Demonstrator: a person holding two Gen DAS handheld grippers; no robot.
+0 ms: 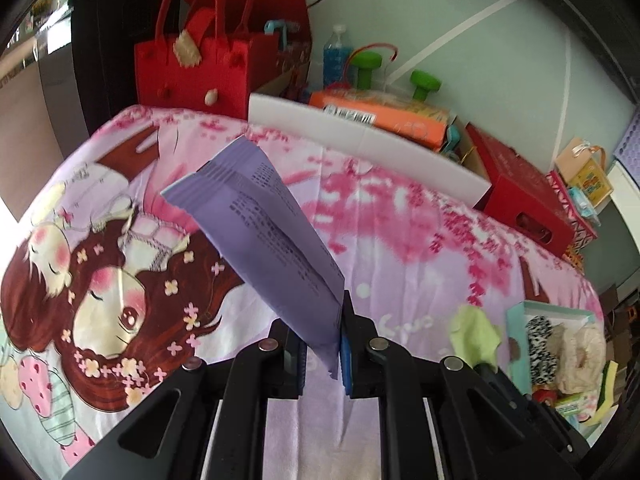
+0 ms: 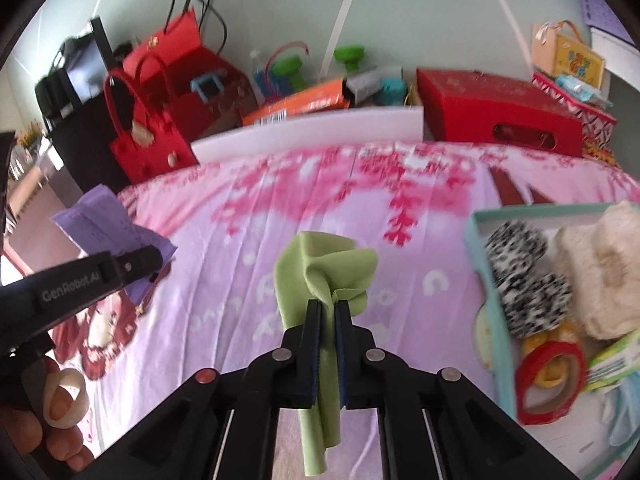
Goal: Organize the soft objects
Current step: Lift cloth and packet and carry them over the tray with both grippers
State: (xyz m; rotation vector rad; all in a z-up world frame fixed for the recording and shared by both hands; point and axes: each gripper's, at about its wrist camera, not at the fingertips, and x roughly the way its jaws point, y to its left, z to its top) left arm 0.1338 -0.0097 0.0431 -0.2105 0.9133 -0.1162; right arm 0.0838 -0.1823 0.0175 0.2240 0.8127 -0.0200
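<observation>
Both tongs clenched | left tongs (image 1: pixel 323 354): purple packet (image 1: pixel 272 236) | right tongs (image 2: pixel 328 354): green cloth (image 2: pixel 316 280)

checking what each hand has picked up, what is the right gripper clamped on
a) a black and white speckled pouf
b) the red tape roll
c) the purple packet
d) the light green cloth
d: in the right wrist view the right gripper is shut on the light green cloth, which bunches above the jaws and hangs below them, while the purple packet sits in the left gripper.
</observation>
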